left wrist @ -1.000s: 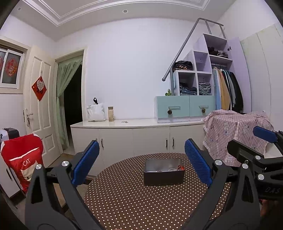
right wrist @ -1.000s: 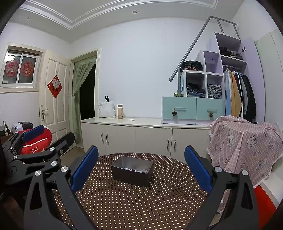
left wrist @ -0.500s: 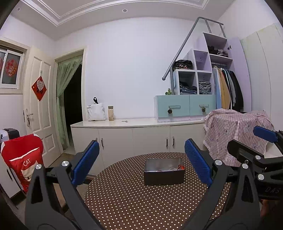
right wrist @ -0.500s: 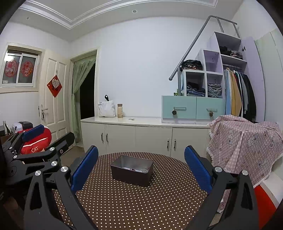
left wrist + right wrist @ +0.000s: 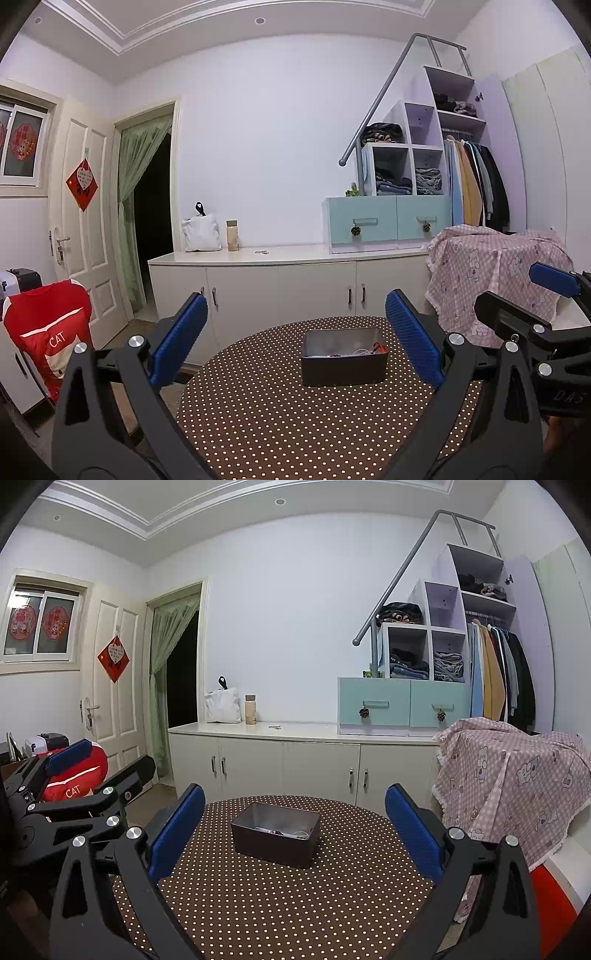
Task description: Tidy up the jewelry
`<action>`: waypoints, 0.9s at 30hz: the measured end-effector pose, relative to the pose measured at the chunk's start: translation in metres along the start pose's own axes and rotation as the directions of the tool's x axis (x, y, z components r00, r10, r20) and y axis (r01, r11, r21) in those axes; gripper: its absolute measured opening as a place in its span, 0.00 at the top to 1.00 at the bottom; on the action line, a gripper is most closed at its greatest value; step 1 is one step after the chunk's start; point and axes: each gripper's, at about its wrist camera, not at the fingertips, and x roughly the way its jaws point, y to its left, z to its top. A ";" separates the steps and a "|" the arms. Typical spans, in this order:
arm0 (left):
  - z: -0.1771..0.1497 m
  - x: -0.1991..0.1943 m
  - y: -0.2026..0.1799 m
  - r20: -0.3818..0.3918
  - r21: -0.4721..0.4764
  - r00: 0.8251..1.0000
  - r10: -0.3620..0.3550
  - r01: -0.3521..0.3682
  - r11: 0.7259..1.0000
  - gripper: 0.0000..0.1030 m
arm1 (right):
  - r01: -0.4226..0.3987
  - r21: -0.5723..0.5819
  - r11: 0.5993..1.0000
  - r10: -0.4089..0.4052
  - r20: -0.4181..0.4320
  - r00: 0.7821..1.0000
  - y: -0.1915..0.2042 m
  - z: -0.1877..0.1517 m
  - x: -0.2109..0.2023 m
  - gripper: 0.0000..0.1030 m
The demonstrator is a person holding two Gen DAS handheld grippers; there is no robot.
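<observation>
I'm holding my left gripper [image 5: 293,338] and right gripper [image 5: 293,818] wide open and empty above the dotted counter [image 5: 280,417], the jewelry box [image 5: 344,356] sitting ahead between their fingers, untouched.

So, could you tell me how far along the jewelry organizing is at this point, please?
Nothing looks done yet. The jewelry lies tangled in the dark box on the polka-dot table, with none laid out on the cloth. Nothing is in hand: the left gripper and right gripper hover short of the box, jaws wide open and empty. All the picking and sorting remains.
</observation>
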 end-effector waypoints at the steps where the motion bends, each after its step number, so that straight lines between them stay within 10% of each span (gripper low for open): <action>1: -0.001 0.000 0.000 0.000 0.000 1.000 0.000 0.000 1.000 0.07 | 0.000 0.000 1.000 0.000 0.000 1.000 -0.001 0.000 0.000 0.08; 27: -0.007 0.003 0.002 -0.007 0.005 1.000 0.001 -0.001 1.000 0.07 | -0.004 0.008 1.000 0.004 -0.015 1.000 -0.001 -0.007 0.002 0.08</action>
